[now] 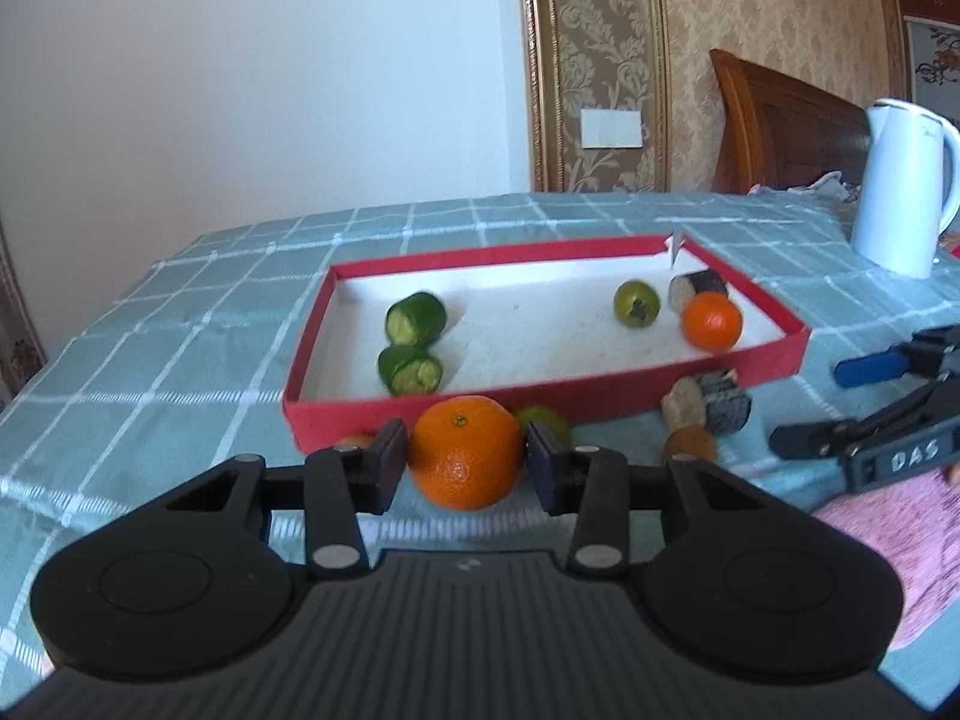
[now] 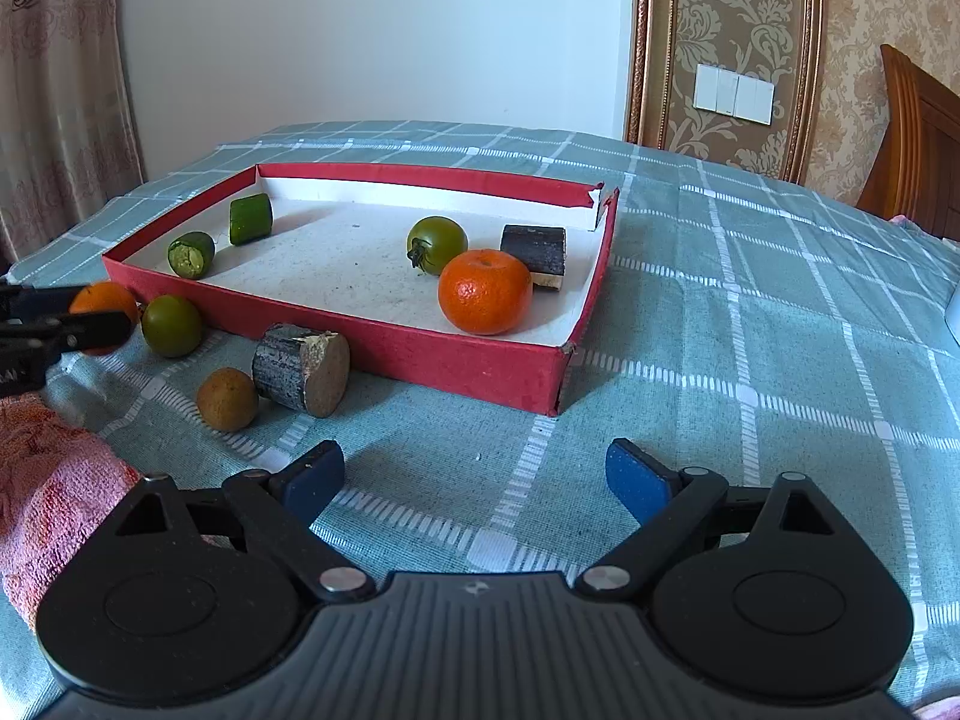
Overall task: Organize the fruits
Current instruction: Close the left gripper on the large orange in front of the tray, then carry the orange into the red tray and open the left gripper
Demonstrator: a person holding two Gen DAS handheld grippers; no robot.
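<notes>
I'm working in a lived-in home room — damask wallpaper (image 1: 606, 60) in gilt trim, a carved wooden headboard (image 1: 780, 126), a patterned curtain (image 2: 60, 90), a white electric kettle (image 1: 900, 186) and a checked teal cloth (image 2: 750, 300) over my bench.
</notes>
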